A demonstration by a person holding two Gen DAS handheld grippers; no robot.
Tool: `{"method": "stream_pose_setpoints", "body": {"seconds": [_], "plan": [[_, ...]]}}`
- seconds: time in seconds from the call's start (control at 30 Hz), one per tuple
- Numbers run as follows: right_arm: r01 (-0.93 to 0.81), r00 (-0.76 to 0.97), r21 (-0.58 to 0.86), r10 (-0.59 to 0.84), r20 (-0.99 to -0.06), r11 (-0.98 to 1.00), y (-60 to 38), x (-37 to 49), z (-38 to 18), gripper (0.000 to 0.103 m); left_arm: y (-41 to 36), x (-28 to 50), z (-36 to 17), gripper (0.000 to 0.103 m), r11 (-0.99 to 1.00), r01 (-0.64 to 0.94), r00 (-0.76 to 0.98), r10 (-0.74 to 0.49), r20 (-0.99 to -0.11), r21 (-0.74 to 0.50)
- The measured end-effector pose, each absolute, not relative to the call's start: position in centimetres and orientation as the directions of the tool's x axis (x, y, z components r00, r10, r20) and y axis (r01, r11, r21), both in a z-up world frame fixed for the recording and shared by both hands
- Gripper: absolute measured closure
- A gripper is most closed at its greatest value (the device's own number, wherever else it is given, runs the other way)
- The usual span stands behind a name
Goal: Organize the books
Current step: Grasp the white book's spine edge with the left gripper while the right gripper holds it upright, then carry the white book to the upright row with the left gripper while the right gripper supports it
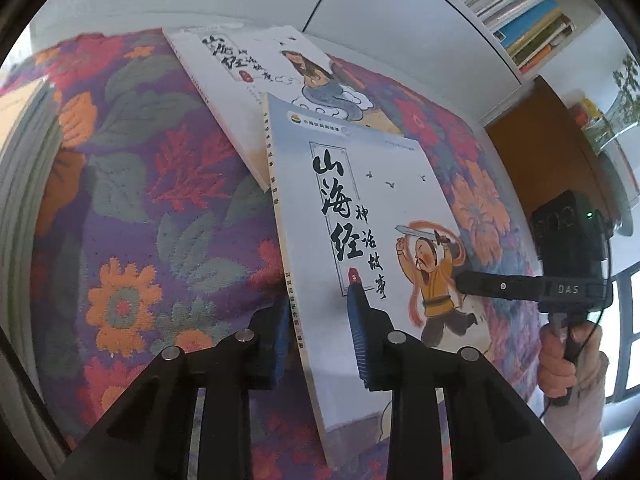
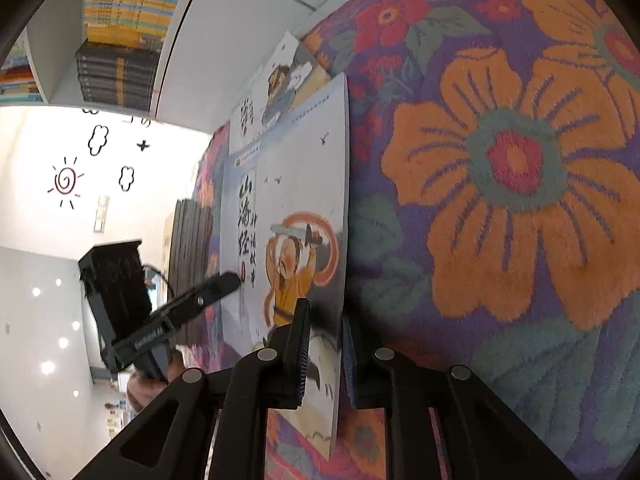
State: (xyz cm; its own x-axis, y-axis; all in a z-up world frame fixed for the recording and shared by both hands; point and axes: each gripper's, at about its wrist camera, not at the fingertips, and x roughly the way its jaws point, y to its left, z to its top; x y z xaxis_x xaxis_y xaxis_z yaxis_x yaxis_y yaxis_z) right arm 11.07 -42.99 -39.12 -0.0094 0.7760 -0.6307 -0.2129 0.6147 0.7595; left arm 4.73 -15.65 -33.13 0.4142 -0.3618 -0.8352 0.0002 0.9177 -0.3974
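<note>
A thin white storybook [image 1: 380,208] with a running figure in yellow on its cover lies tilted over the floral cloth [image 1: 140,200]. My left gripper [image 1: 316,312] is shut on its spine edge, one blue pad under the spine and the other on the cover. My right gripper [image 2: 326,320] is shut on the opposite long edge of the same storybook [image 2: 288,200]. Each gripper shows in the other's view: the right gripper [image 1: 460,280] at the figure's side, the left gripper [image 2: 228,282] at the title side. A second white storybook [image 1: 256,72] lies flat beyond, partly under the first.
A white bookshelf [image 1: 520,8] packed with books stands behind the cloth-covered surface, also seen as the bookshelf [image 2: 128,20]. A stack of books [image 1: 20,180] sits at the far left. A brown cabinet [image 1: 532,148] is at the right. A hand [image 1: 568,360] holds the right gripper's handle.
</note>
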Motion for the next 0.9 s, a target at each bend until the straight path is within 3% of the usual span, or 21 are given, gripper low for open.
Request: {"method": "stream_pose_setpoints", "body": {"seconds": [0.13, 0.37, 0.9], "plan": [[-0.256, 0.051, 0.668, 0.700, -0.712, 0.699, -41.7, 9.3, -37.1, 0.088, -15.3, 4.0, -32.2, 0.078, 0.893, -0.009, 0.401, -0.409, -0.820, -0.450], [-0.402, 0.089, 0.592, 0.673, -0.734, 0.699, -38.5, 5.6, -31.8, 0.086, -14.9, 2.5, -28.2, 0.078, 0.915, 0.056, 0.450, -0.379, -0.808, -0.399], [-0.594, 0.161, 0.516, 0.720, -0.675, 0.617, -33.3, 2.2, -25.3, 0.085, -9.0, -1.3, -22.4, 0.078, 0.930, 0.075, 0.544, -0.341, -0.767, -0.360]]}}
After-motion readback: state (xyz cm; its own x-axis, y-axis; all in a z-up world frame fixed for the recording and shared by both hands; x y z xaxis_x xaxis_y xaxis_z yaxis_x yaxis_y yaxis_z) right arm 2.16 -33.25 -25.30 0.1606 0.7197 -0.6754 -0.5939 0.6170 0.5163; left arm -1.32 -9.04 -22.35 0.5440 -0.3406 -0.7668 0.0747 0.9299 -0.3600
